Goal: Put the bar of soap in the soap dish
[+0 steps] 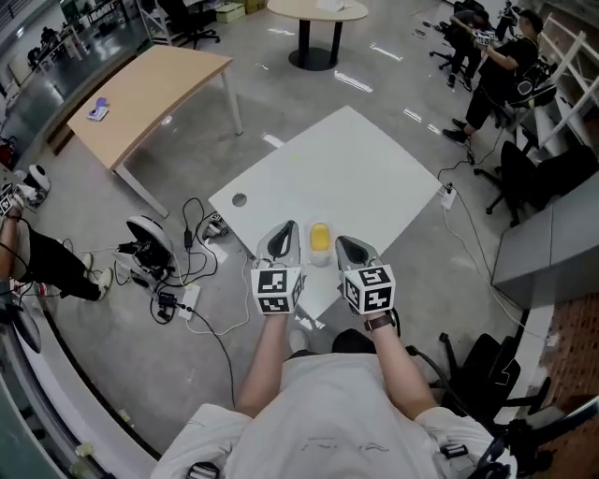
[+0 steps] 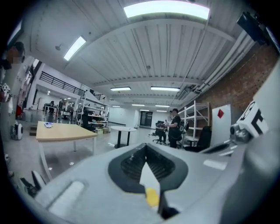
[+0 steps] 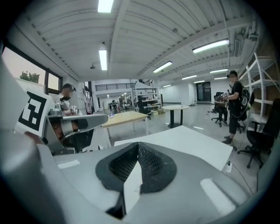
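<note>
A yellow bar of soap point(image 1: 319, 236) lies in a pale soap dish point(image 1: 319, 255) near the front edge of the white table point(image 1: 356, 168). In the head view my left gripper point(image 1: 286, 230) hangs just left of the dish and my right gripper point(image 1: 344, 245) just right of it, both above the table. The left gripper point(image 2: 146, 148) is shut with nothing between its pads; a bit of yellow soap point(image 2: 152, 197) shows below through the gap. The right gripper point(image 3: 138, 147) is shut and empty, pointing over the table top point(image 3: 183, 138).
A wooden desk point(image 1: 150, 89) stands at the far left and a round table point(image 1: 318, 11) at the back. Cables and devices point(image 1: 164, 276) litter the floor left of the white table. A person point(image 1: 501, 65) sits at the back right near black chairs point(image 1: 533, 178).
</note>
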